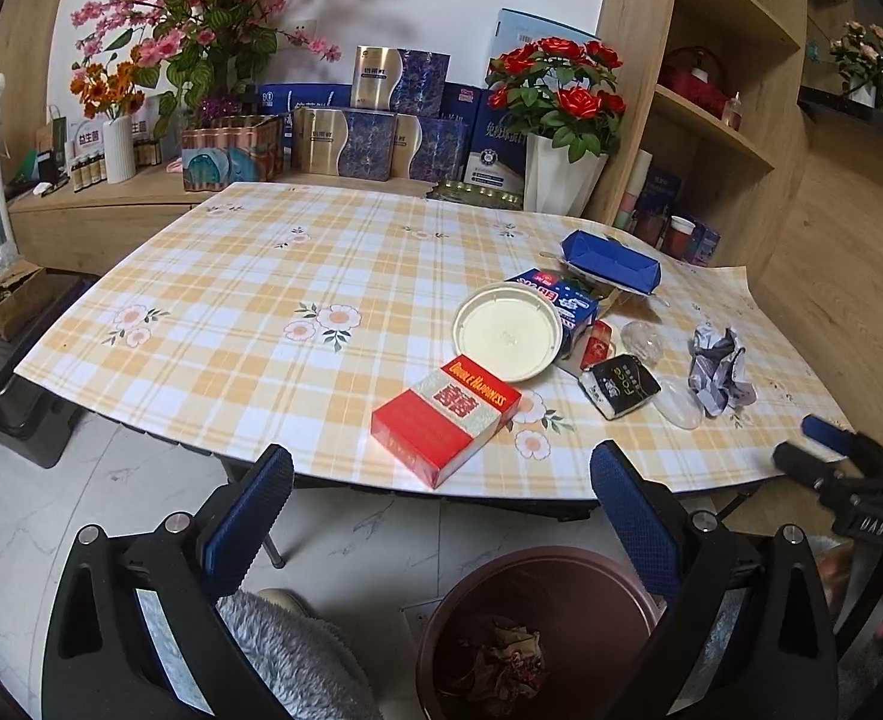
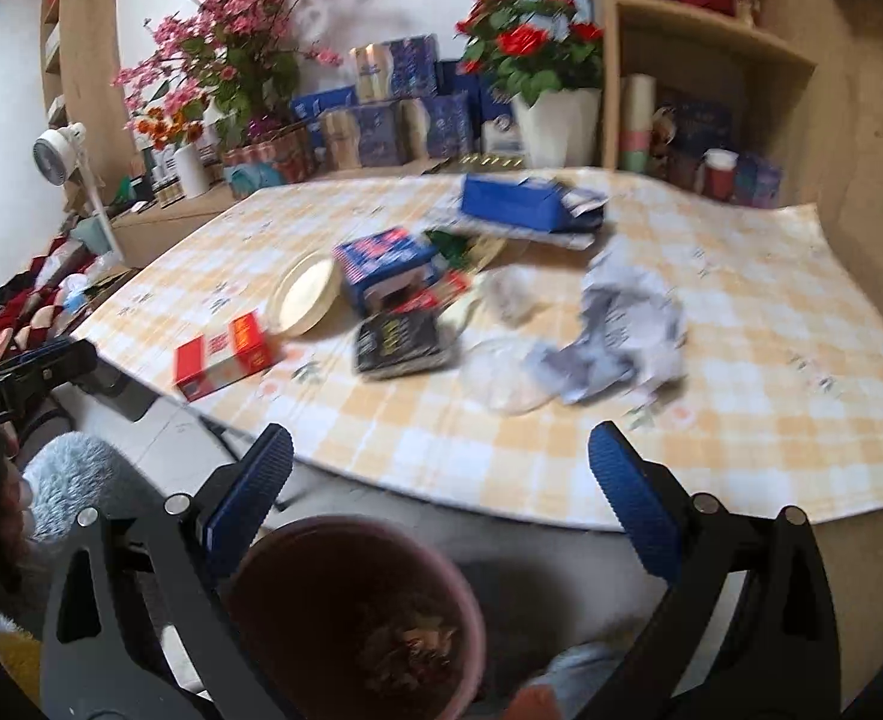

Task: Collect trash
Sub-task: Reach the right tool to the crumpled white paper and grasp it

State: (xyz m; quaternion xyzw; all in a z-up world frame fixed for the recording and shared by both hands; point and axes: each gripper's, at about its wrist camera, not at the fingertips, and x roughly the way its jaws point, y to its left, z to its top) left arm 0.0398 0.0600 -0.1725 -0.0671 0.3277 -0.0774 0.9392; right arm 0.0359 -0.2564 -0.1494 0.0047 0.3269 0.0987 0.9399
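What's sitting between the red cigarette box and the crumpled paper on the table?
In the left wrist view, a black packet and a clear plastic lid lie between the red cigarette box and the crumpled paper.

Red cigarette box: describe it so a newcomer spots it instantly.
Start at the checked tablecloth and follow its near edge to the trash cluster. The red cigarette box lies flat just in front of the round white lid, nearest the left gripper. It alone is red with gold "Double Happiness" lettering.

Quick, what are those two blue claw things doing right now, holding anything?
Left gripper: open, holding nothing.
Right gripper: open, holding nothing.
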